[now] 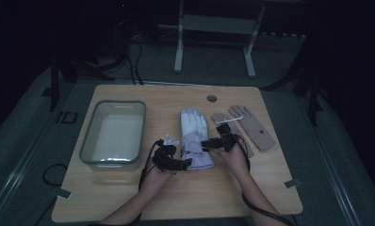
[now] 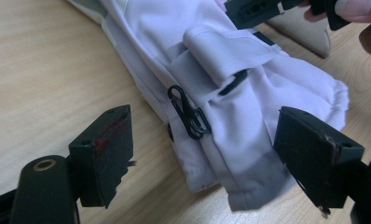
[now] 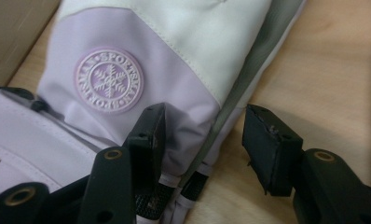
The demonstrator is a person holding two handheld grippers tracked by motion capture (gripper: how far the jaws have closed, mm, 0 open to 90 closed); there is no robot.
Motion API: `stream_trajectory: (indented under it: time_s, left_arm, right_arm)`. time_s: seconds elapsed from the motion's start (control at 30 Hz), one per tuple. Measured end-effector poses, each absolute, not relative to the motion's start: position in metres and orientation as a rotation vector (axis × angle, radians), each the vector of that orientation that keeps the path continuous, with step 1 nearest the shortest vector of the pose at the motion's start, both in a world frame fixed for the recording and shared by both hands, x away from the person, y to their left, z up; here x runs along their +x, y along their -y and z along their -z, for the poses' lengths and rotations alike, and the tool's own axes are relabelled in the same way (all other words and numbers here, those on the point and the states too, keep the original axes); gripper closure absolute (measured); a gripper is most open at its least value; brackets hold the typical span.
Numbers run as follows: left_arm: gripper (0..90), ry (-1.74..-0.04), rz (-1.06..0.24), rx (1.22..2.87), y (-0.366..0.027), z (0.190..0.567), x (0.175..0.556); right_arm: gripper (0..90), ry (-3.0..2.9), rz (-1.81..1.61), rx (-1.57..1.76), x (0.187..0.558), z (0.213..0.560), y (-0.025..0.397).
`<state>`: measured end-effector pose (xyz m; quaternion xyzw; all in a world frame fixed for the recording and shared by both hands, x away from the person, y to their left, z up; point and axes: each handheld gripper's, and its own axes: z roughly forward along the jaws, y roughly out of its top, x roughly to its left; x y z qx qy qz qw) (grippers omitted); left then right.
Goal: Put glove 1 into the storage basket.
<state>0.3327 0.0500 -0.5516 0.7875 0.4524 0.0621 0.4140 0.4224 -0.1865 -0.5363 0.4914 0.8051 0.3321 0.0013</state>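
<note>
A white and lavender ski glove (image 1: 194, 136) lies flat mid-table, fingers pointing away. My left gripper (image 1: 185, 163) is at its cuff end, open. In the left gripper view the jaws of my left gripper (image 2: 207, 130) straddle the cuff (image 2: 249, 140), beside a black clip (image 2: 188, 114) and a strap tab (image 2: 230, 51). My right gripper (image 1: 207, 142) comes at the glove's right edge, open. In the right gripper view, my right gripper (image 3: 204, 121) has one jaw over the lavender panel and one over the table, below a round snowflake badge (image 3: 109, 80).
A clear plastic bin (image 1: 114, 134) stands at the left of the wooden table (image 1: 176, 197). Two tan gloves (image 1: 254, 127) lie to the right of the ski glove, close behind my right hand. A white frame (image 1: 214, 33) stands on the floor beyond the table.
</note>
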Motion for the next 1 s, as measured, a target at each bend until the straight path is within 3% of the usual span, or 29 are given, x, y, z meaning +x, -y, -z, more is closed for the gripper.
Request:
stream_trajectory:
  time_s: [0.07, 0.13, 0.23, 0.47, 0.53, 1.0]
  left_arm:
    - [31.0, -1.152, -0.099, 1.973, -0.051, 0.56, 0.336]
    - [31.8, -1.162, -0.071, 1.962, -0.052, 0.565, 0.338]
    - [39.4, -1.137, 0.007, 1.953, -0.053, 0.569, 0.34]
    - [64.6, -1.116, 0.001, 1.975, -0.05, 0.565, 0.338]
    - [68.0, -1.113, 0.001, 1.982, -0.051, 0.563, 0.338]
    - [71.7, -1.048, -0.015, 1.966, -0.061, 0.523, 0.337]
  right_arm:
    - [50.4, -2.565, -1.058, 1.611, 0.427, 0.542, 0.186]
    - [52.2, -2.59, -1.07, 1.616, 0.429, 0.544, 0.188]
    - [61.9, -2.618, -1.11, 1.62, 0.431, 0.547, 0.189]
    - [76.4, -2.585, -1.078, 1.527, 0.421, 0.54, 0.181]
    - [78.1, -2.574, -1.085, 1.509, 0.419, 0.537, 0.18]
    - [80.0, -2.497, -1.207, 1.42, 0.405, 0.497, 0.182]
